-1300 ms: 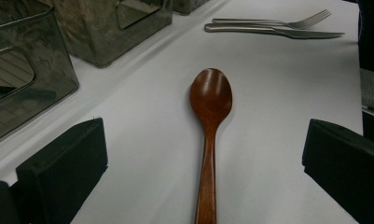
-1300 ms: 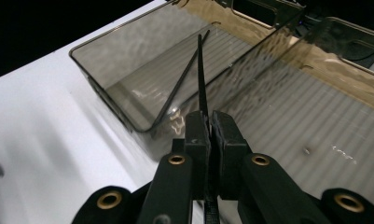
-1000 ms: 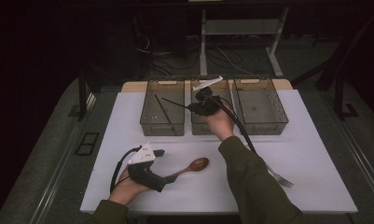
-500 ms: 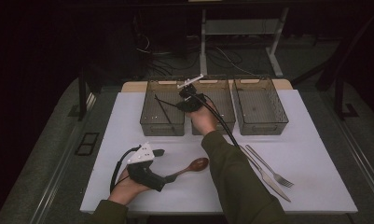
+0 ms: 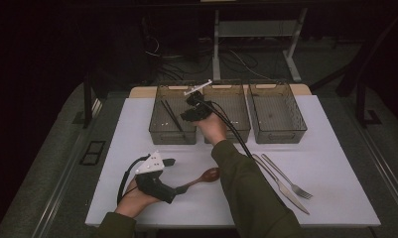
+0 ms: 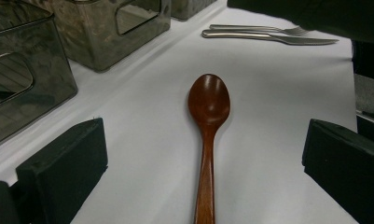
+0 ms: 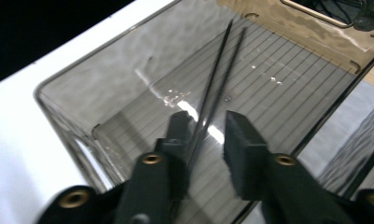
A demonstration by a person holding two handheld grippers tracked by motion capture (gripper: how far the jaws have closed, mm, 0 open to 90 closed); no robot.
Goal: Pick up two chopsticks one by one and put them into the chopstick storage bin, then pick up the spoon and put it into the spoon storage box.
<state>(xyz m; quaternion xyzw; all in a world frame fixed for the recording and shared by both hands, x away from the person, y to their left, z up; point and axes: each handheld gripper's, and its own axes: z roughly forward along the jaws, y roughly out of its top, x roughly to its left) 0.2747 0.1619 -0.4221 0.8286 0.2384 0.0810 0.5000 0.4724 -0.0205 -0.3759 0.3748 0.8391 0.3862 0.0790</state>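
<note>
Right gripper (image 7: 208, 135) has just opened, chopsticks (image 7: 217, 79) loose between its fingers; left gripper (image 6: 203, 158) gapes astride the spoon (image 6: 208, 121), handle toward it.

A steel knife (image 5: 281, 184) and fork (image 5: 287, 176) lie side by side on the white counter (image 5: 335, 148), near its right front. Behind them stand the middle bin (image 5: 233, 106) and the right bin (image 5: 278, 111), side by side.

Three bins (image 5: 225, 110) block far edge; bare mat (image 5: 335, 163) right, past knife (image 5: 281, 184).
</note>
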